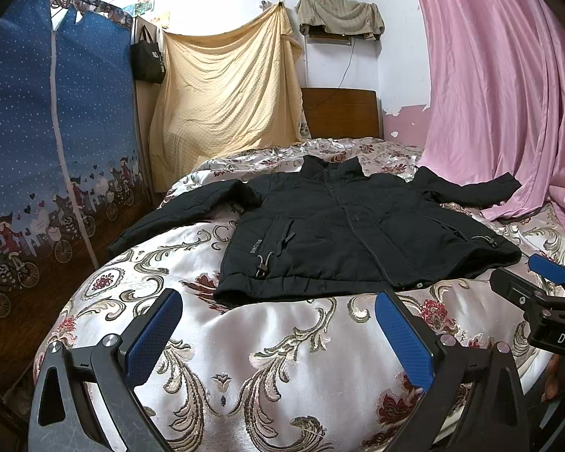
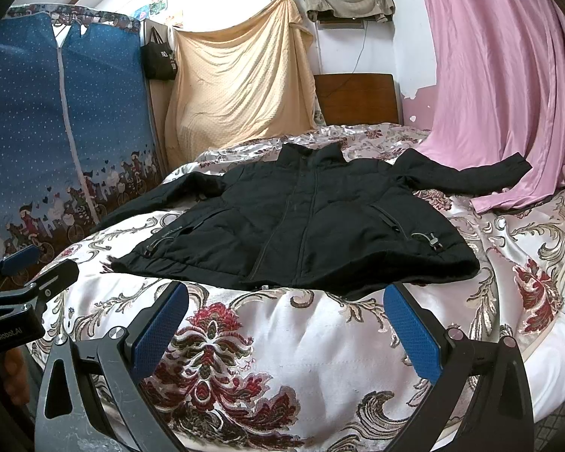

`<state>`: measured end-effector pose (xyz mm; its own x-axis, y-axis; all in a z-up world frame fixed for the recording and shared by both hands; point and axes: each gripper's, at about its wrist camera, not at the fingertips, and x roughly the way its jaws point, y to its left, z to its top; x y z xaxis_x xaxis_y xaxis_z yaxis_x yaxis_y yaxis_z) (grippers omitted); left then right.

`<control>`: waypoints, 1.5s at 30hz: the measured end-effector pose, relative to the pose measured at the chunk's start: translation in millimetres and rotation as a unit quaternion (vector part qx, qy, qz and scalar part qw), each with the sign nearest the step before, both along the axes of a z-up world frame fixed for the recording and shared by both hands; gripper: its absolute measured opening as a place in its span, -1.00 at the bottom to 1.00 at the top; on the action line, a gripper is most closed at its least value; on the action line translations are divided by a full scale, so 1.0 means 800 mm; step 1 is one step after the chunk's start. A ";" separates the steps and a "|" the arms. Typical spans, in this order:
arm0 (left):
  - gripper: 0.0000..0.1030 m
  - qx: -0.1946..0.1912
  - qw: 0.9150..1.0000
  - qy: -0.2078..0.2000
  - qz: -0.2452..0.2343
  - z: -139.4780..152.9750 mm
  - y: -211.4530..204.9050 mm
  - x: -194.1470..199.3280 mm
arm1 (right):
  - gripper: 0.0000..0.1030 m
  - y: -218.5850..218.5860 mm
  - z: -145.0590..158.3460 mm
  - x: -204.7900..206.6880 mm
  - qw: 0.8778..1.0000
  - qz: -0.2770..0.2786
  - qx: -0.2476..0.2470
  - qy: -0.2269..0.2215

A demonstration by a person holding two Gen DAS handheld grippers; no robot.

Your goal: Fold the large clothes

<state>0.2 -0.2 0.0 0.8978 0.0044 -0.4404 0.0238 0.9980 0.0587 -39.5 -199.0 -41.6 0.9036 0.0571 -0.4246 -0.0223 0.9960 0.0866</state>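
A black zip jacket [image 1: 342, 237] lies flat, front up, on the bed, both sleeves spread out to the sides; it also shows in the right wrist view [image 2: 305, 226]. My left gripper [image 1: 278, 309] is open and empty, just short of the jacket's hem. My right gripper [image 2: 286, 301] is open and empty, its right fingertip close to the hem's right corner. The right gripper also shows at the right edge of the left wrist view [image 1: 546, 293]. The left gripper shows at the left edge of the right wrist view [image 2: 26, 275].
The bed has a shiny floral cover [image 1: 282, 369]. A pink curtain [image 1: 508, 94] hangs onto the bed at right, near the jacket's right sleeve. A blue fabric wardrobe [image 1: 56, 143] stands left. A yellow sheet [image 1: 226, 90] and a wooden headboard [image 1: 342, 113] are behind.
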 end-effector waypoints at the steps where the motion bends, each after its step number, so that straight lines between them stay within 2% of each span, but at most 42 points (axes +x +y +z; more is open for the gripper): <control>1: 1.00 0.000 1.000 0.000 0.000 0.000 0.000 0.000 | 0.98 -0.001 0.001 0.000 1.000 0.000 0.000 0.000; 30: 1.00 0.001 1.000 0.001 0.001 0.000 0.000 0.000 | 0.98 0.004 -0.005 -0.002 1.000 0.001 0.001 0.006; 41: 1.00 0.029 0.998 0.047 0.009 -0.007 -0.003 0.021 | 0.98 0.005 -0.004 0.008 0.999 -0.028 -0.023 0.039; 45: 1.00 0.039 0.996 0.079 0.012 -0.004 -0.007 0.044 | 0.98 -0.003 0.001 0.018 0.997 -0.040 -0.036 0.056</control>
<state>35.5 -5.5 -2.9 0.8165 0.0643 -0.5738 0.0157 0.9909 0.1334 -25.5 -201.2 -40.9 0.8504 -0.0476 -0.5240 0.0636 0.9979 0.0125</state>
